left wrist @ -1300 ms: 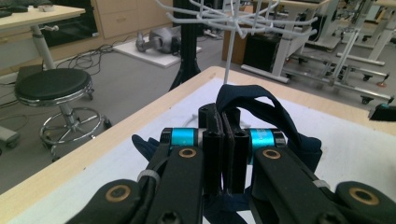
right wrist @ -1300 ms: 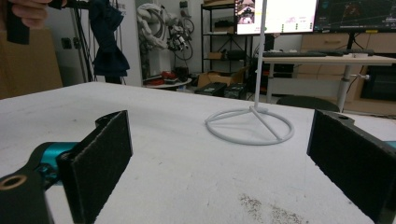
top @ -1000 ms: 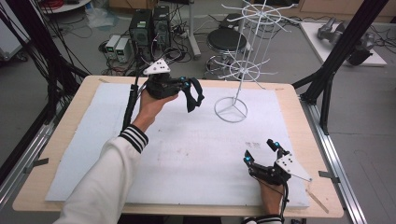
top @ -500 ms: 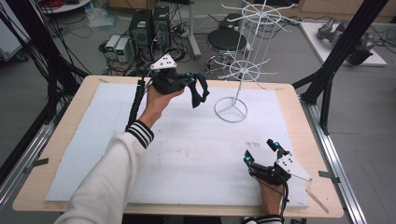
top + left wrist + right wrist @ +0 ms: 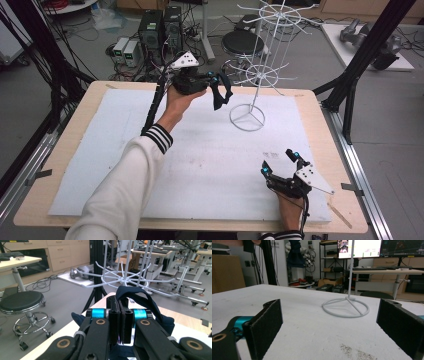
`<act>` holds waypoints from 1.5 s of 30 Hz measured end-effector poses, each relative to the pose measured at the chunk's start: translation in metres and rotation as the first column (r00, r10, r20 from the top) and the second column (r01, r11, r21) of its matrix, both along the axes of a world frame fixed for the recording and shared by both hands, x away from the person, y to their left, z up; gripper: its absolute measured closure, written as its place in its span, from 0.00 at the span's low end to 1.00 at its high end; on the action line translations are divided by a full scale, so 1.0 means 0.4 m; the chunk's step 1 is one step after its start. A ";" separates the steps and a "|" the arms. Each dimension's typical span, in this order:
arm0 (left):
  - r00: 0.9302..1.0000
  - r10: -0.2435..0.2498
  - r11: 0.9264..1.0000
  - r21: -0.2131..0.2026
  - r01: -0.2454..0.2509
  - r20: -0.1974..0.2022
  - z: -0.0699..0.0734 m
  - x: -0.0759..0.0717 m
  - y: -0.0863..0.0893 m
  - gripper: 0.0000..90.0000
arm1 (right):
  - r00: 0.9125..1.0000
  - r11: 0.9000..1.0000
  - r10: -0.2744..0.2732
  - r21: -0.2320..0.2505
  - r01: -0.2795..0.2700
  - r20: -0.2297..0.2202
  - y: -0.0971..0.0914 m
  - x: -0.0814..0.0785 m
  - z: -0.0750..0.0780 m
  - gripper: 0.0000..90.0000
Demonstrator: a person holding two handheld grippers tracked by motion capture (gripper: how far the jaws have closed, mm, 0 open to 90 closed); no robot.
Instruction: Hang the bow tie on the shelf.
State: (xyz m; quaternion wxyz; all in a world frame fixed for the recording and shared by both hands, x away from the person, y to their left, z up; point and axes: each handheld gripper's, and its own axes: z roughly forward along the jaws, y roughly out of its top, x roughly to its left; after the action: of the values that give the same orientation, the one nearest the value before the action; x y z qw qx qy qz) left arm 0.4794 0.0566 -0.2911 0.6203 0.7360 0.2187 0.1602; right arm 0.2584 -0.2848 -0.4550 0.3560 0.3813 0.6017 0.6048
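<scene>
High view: left gripper (image 5: pixel 216 91) is held up near the rack (image 5: pixel 260 75) w/ jaws pinched on a dark strap (image 5: pixel 220 95), loop dangling free, prob so it can slip over a hook. Right gripper (image 5: pixel 281 163) rests on the mat (image 5: pixel 100 145), jaws wide apart, empty, just parked imo.

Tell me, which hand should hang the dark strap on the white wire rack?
Left, probably. The left gripper is shut on the dark strap and held up beside the rack. The right gripper rests open near the table's front edge, holding nothing.
</scene>
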 end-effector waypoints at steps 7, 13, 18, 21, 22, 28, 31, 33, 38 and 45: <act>0.999 0.022 0.999 -0.043 -0.023 -0.025 -0.009 0.012 -0.004 0.98 | 1.000 1.000 0.000 0.000 0.000 -0.002 0.001 0.000 0.000 0.06; 0.999 0.025 0.999 -0.041 -0.026 -0.023 -0.020 0.013 -0.024 0.98 | 1.000 1.000 -0.002 0.001 0.002 -0.001 0.000 0.000 0.000 0.06; 1.000 0.016 1.000 -0.018 -0.016 -0.022 -0.010 0.020 -0.054 0.98 | 1.000 1.000 -0.002 0.009 0.002 -0.008 0.000 -0.001 0.000 0.06; 1.000 0.016 0.999 -0.031 -0.016 -0.013 -0.004 0.024 -0.066 0.98 | 1.000 1.000 -0.001 0.009 0.001 -0.010 -0.001 0.000 0.000 0.06; 0.999 0.027 0.999 -0.025 -0.028 -0.018 -0.006 0.027 -0.066 0.98 | 1.000 1.000 0.000 0.010 0.000 -0.011 -0.001 0.000 0.000 0.06; 0.999 0.035 0.999 -0.020 -0.036 -0.037 -0.017 0.036 -0.065 0.98 | 1.000 1.000 0.000 0.009 0.000 -0.009 -0.001 0.000 0.000 0.06; 0.998 0.039 0.999 -0.018 -0.040 -0.042 -0.022 0.039 -0.067 0.98 | 1.000 1.000 0.001 0.010 -0.001 -0.011 -0.001 0.000 0.000 0.06; 0.998 0.037 0.999 -0.013 -0.037 -0.045 -0.026 0.040 -0.069 0.98 | 1.000 1.000 0.000 0.009 0.000 -0.013 -0.001 -0.001 0.000 0.06; 0.998 0.031 0.999 -0.007 -0.031 -0.046 -0.032 0.040 -0.076 0.98 | 1.000 1.000 0.000 0.009 0.000 -0.012 -0.001 -0.001 0.000 0.06; 0.998 0.031 1.000 0.002 -0.031 -0.052 -0.040 0.040 -0.084 0.98 | 1.000 1.000 0.000 0.010 0.000 -0.012 -0.001 0.000 0.000 0.06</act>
State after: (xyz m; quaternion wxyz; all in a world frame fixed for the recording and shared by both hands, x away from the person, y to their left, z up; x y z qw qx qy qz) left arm 0.4955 0.0228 -0.3070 0.6113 0.7370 0.2460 0.1505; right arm 0.2583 -0.2852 -0.4549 0.3505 0.3867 0.6008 0.6056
